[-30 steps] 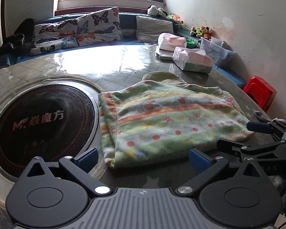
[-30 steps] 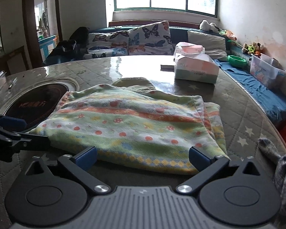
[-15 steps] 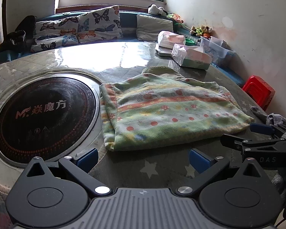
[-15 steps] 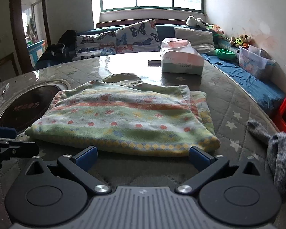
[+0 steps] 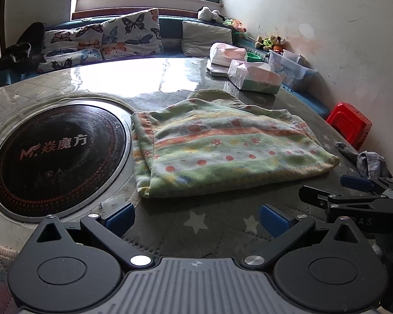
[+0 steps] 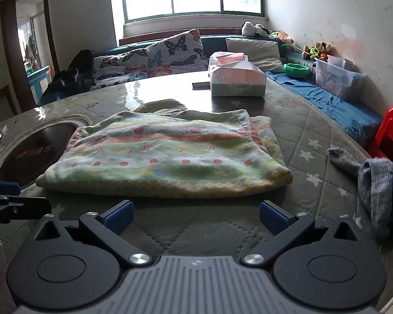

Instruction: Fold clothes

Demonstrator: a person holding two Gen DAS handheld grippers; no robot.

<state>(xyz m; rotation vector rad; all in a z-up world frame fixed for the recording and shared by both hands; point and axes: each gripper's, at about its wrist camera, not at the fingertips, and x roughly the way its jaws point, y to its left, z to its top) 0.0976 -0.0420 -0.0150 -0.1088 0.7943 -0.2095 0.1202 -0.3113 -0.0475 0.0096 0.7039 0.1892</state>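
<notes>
Fleece garment [image 5: 222, 149], striped green with red dots, lies folded into a flat, layered rectangle on the quilted table [image 5: 217, 225], just beside the round black cooktop [image 5: 55, 157] set into it. I have both tongs hanging short of its near edge: the left tongs [image 5: 196, 216] spread wide with nothing between the blue pads, and the right tongs [image 6: 195, 214] likewise wide open and empty. By my judgement this fits two stages alike: the piece may be finished and simply resting, or it may be due another fold to halve it. The pictures do not settle which, so I would not commit to a grab. From the left camera I see the doubled edge along the cooktop side, a drab cloth [image 5: 212, 95] peeking from behind the far edge, and my right tongs from the side. The right camera gives what the left lacks: the stacked layers at the garment's right edge, a doorway [image 6: 31, 52] on the left, and a clearer look at the grey sock [image 6: 374, 183] lying apart near the table's rim.
</notes>
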